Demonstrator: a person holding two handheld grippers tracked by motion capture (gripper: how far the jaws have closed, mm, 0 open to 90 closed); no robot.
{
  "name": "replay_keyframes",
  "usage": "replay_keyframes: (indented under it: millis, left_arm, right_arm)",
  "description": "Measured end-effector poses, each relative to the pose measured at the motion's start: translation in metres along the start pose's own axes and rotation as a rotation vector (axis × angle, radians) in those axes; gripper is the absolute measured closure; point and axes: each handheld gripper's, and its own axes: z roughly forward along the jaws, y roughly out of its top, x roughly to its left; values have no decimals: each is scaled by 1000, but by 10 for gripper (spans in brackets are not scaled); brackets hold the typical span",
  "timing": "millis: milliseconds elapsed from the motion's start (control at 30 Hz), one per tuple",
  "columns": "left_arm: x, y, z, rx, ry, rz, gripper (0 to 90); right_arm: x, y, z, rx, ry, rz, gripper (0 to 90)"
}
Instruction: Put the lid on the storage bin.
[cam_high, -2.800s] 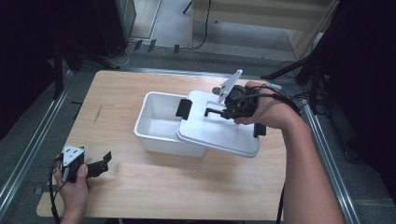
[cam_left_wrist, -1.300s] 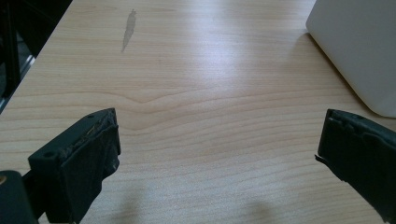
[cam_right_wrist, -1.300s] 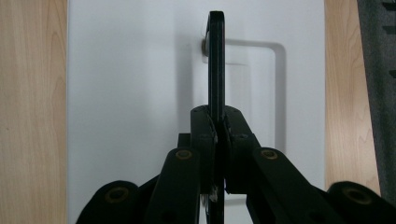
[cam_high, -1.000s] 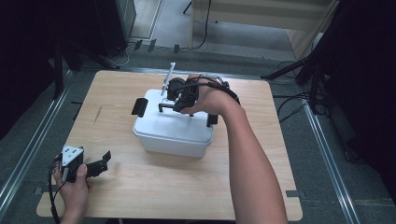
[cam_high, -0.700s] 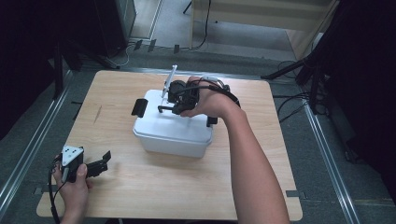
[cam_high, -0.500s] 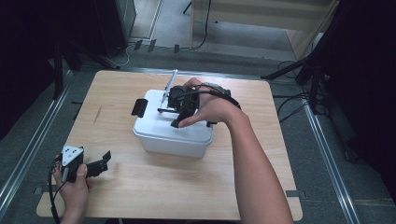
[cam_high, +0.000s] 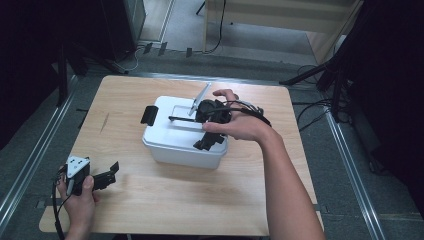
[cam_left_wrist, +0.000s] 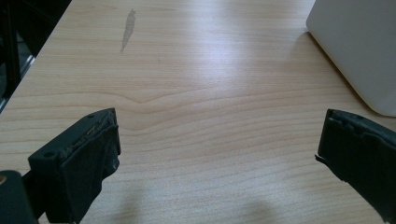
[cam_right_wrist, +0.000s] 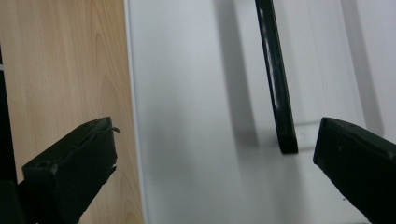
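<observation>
the left gripper (cam_high: 102, 176) rests near the front left corner of the wooden table (cam_high: 165, 205), its jaws spread with nothing between them. the white box (cam_high: 175, 142) sits mid-table with its white lid (cam_high: 167, 130) on, so any contents are hidden; a black latch (cam_high: 148, 114) sticks out at its left end. over the lid's right part the right gripper (cam_high: 197, 131) hovers, jaws just opened wide, nothing clasped between them.

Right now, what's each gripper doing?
Left gripper: open, holding nothing, low over the table.
Right gripper: jaws just opened, nothing between them, above the white box lid.
</observation>
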Motion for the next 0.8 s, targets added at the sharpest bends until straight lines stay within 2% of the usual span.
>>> replay_keyframes:
  millis: [433, 633, 800]
  left_arm:
    - [-1, 0, 0, 1, 4, 8, 0]
    - [-2, 0, 0, -1, 9, 21, 0]
    - [-2, 0, 0, -3, 10, 16, 0]
  right_arm:
    - [1, -41, -19, -27, -32, 35, 0]
    - [2, -61, -23, -30, -49, 47, 0]
    - [3, -76, -26, -54, -70, 64, 0]
